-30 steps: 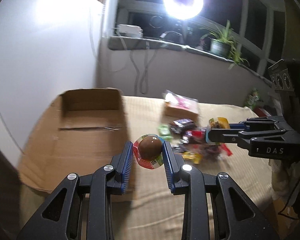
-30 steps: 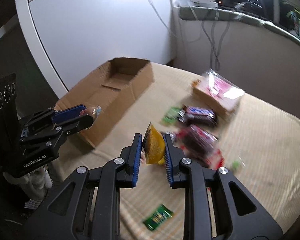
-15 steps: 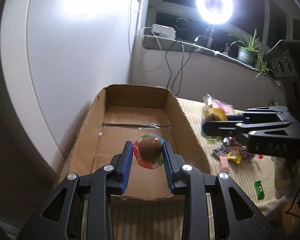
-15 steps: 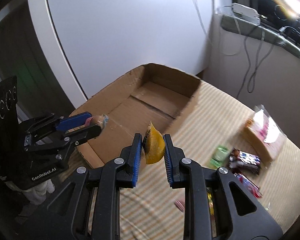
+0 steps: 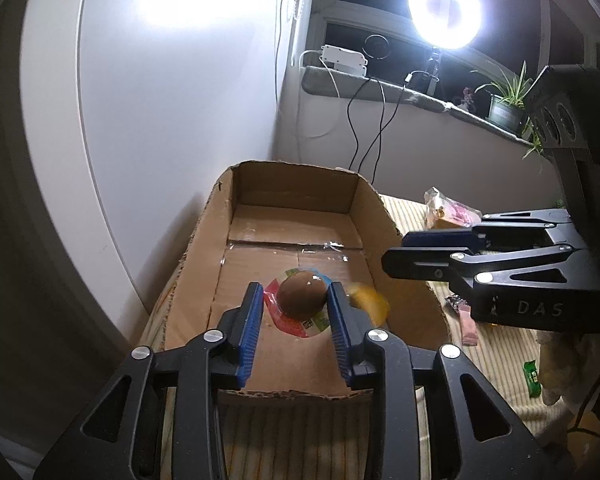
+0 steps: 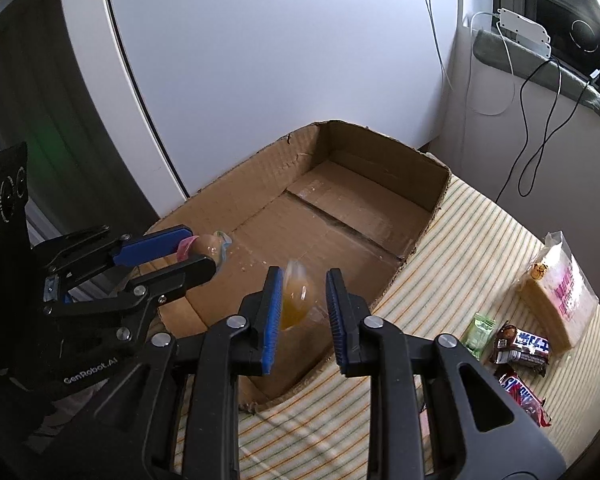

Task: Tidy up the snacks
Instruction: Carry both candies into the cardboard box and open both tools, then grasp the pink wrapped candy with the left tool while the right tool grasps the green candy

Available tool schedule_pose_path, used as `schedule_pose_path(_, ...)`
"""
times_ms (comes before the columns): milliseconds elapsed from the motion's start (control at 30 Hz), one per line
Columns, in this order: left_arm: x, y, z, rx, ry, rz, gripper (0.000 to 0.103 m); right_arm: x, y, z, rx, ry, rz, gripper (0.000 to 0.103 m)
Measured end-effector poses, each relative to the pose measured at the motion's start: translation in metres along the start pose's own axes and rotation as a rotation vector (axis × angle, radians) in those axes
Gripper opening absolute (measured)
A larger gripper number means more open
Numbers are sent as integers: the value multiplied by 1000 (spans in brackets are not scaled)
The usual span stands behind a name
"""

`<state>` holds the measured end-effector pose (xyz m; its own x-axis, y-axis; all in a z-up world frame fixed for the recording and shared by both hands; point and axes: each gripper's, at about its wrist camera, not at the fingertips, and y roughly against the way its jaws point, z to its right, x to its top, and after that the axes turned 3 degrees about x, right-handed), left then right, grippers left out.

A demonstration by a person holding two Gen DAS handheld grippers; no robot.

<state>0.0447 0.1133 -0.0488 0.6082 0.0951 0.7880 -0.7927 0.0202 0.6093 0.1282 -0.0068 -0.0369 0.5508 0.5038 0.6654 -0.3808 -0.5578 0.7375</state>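
An open cardboard box (image 5: pixel 292 196) (image 6: pixel 380 160) lies on the striped cloth. My left gripper (image 5: pixel 296 292) (image 6: pixel 204 252) hangs over the box's near end. Its jaws are opening, and its pads still touch a brown jelly cup (image 5: pixel 302 294) in a colourful wrapper. My right gripper (image 6: pixel 302 276) (image 5: pixel 396 248) hovers over the box's right wall with its jaws opening. A yellow snack (image 6: pixel 296 300) (image 5: pixel 370 304) shows as a blur between them, loose from the right pad and dropping toward the box floor.
Loose snacks lie on the cloth right of the box: a clear wafer bag (image 6: pixel 556 292), chocolate bars (image 6: pixel 520 348), a green packet (image 6: pixel 478 330) and a red wrapper (image 6: pixel 520 396). A white panel stands behind the box. The sill holds cables, plants and a ring light (image 5: pixel 444 14).
Both grippers swung left from over the snack pile to over the box. The right jaws parted and the yellow snack slipped down between them. The left gripper still carries the jelly cup.
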Motion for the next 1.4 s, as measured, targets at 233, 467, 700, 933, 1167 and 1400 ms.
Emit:
schedule_pose_path(233,1,5,-3,38,13,19,56,-1,13,6,-38,-11,41,78)
schedule_pose_path(467,3,15,1,43,11,40,56,-8,33,25,-66,-46,67,80)
schedule_pose_path(700,3,25,16,25,-8,55,56,-20,59,48,-99,-71,95,80)
schedule_pose_path(933,2,31,38,-10,-38,58,56,-41,93,84,-164,-123,115,80)
schedule_pose_path(1167,-2,25,70,-54,-73,34,56,-72,123,123,-235,-179,108,80)
schedule_pose_path(1400,-10,12,111,-118,-128,-9,56,-104,138,157,-260,-234,75,80)
